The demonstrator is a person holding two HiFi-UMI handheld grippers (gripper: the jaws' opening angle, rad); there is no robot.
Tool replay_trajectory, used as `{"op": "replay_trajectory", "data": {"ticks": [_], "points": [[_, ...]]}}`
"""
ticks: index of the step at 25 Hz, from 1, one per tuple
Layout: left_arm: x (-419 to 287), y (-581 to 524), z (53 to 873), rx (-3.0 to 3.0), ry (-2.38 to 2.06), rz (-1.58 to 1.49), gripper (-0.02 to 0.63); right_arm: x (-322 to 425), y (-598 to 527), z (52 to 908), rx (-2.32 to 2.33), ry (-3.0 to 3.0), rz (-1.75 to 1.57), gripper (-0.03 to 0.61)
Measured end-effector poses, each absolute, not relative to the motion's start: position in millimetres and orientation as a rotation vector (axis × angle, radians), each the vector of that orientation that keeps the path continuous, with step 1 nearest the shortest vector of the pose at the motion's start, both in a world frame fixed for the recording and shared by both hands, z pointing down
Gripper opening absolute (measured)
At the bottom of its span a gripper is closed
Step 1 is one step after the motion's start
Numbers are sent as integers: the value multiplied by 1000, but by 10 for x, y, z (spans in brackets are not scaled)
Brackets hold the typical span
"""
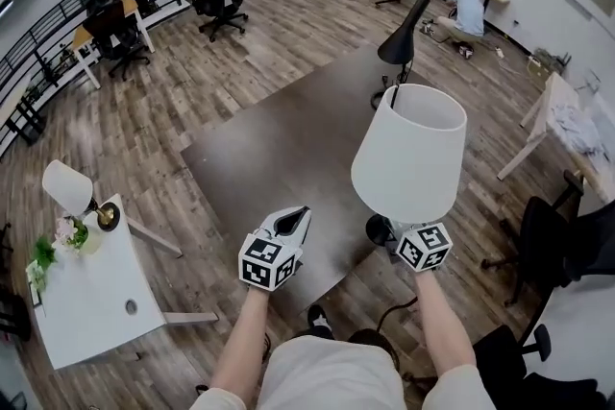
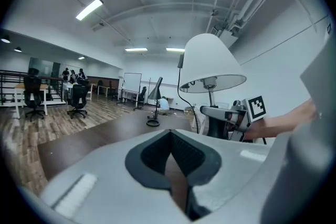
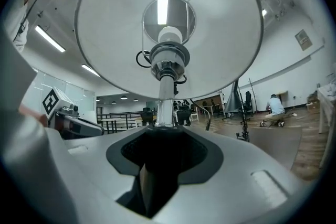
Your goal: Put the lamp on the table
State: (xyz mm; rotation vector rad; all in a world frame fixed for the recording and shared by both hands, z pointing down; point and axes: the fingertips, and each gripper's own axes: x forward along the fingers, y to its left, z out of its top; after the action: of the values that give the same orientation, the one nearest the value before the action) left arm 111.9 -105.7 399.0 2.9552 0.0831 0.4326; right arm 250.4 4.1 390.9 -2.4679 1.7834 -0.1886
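The lamp has a white cone shade (image 1: 408, 154) on a chrome stem (image 3: 164, 94) with a dark base. My right gripper (image 1: 392, 232) is shut on the lower stem and holds the lamp upright over the near right corner of the dark brown table (image 1: 279, 144). In the right gripper view the shade (image 3: 168, 18) fills the space above the gripper (image 3: 163, 131). My left gripper (image 1: 293, 218) is shut and empty, over the table's near edge, left of the lamp. The left gripper view shows the gripper (image 2: 170, 134) with the lamp (image 2: 212, 63) to its right.
A black desk lamp (image 1: 404, 38) stands at the table's far end. A white side table (image 1: 91, 298) at the left carries another white lamp (image 1: 67, 187) and flowers (image 1: 67, 233). Black office chairs (image 1: 553, 245) stand to the right. A person (image 1: 469, 12) kneels far off.
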Motion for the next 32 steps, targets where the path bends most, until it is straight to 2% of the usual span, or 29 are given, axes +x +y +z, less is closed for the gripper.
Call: {"op": "replay_trajectory", "data": {"ticks": [16,23,32], "points": [[828,-2017,4495,2837,-495,482,0,3030,-1194,4532,-2152,2106,-329,164],[1419,-1917,4468,2783,-682,444,0,3634,-1445,4594,-1979,2317,-353,164],[2244,-1737,4603,2765,-818,416,0,4094,-1724,5080,-1828,2510,-348,164]]}}
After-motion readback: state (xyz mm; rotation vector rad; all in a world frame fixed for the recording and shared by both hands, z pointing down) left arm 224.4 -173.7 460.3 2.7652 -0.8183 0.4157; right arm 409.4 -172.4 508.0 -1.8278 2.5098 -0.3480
